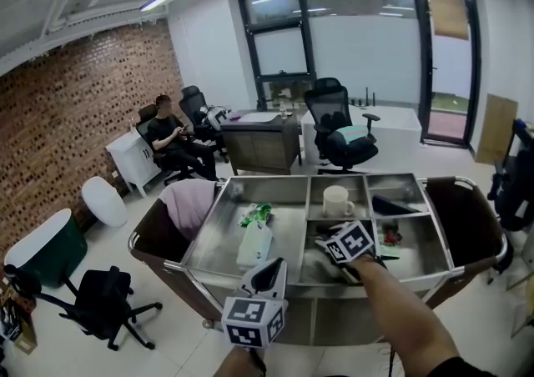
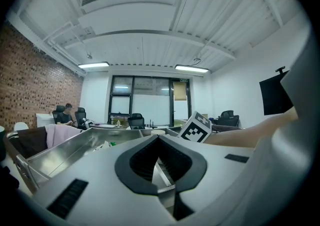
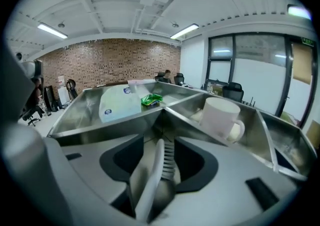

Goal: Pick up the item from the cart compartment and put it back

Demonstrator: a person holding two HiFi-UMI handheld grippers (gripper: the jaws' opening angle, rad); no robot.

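Note:
A steel cart [image 1: 200, 238] with several compartments stands in front of me. My right gripper [image 1: 328, 260] reaches down into the front middle compartment. In the right gripper view its jaws [image 3: 162, 137] stand wide apart, and a white brush [image 3: 150, 180] with pale bristles lies between them, with neither pad pressing on it. A white mug [image 1: 337, 200] [image 3: 220, 117] stands in the compartment behind. My left gripper [image 1: 275, 267] [image 2: 158, 137] hangs at the cart's front edge with its fingertips together and nothing in them.
A white pack [image 1: 254, 243] [image 3: 120, 104] and a green packet [image 1: 257, 214] lie in the big left compartment. A pink cloth [image 1: 188, 200] hangs at the cart's left end, a dark bag [image 1: 471, 217] at its right. A person [image 1: 171, 138] sits far back; office chairs stand around.

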